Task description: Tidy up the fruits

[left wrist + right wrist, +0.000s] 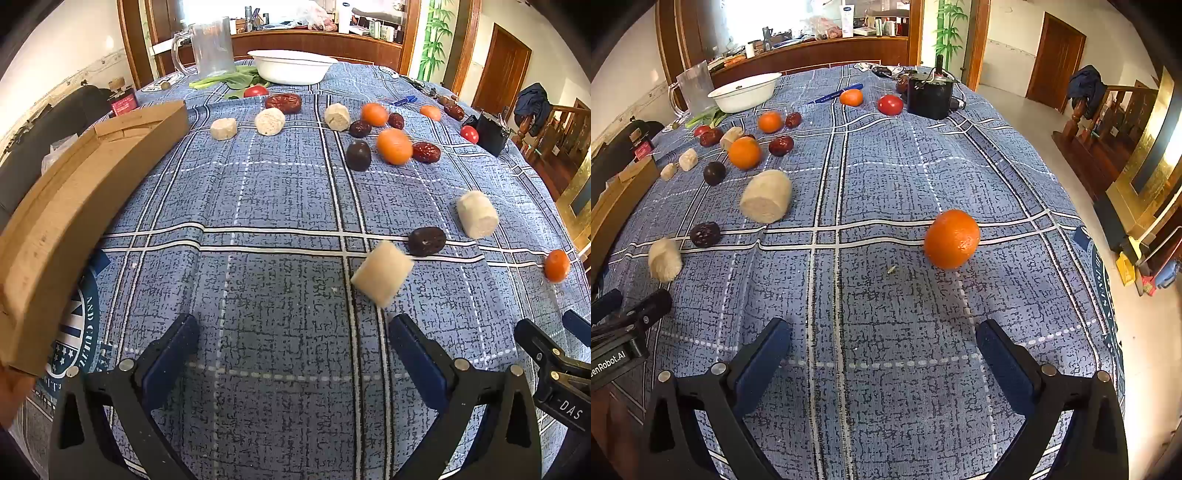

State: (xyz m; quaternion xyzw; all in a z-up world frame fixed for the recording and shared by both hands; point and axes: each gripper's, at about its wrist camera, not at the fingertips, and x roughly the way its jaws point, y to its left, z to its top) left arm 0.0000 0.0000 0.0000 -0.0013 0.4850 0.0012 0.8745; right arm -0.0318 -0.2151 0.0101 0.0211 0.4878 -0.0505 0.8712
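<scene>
1. Left gripper (293,347): jaws spread fully wide, nothing between them, held over bare blue plaid cloth (277,206) at the near edge of the surface.
2. Right gripper (882,350): jaws likewise fully wide and empty, over bare cloth; its tip appears at the far right of the left wrist view.
3. Nearest to the left gripper: a pale cylinder piece (382,271), just beyond its right finger, not touching it. A dark date (426,240) lies just beyond that, with a second pale cylinder (477,214) to its right.
4. Nearest to the right gripper: one orange (952,238), beyond the right finger, well apart from the other fruit.
5. Mid-surface cluster: oranges, red dates, dark dates and pale cylinders lie scattered, some touching.
6. Far edge: a white bowl (291,66) and a clear mug (212,46).
7. Left edge: a cardboard box (74,206), open.
</scene>
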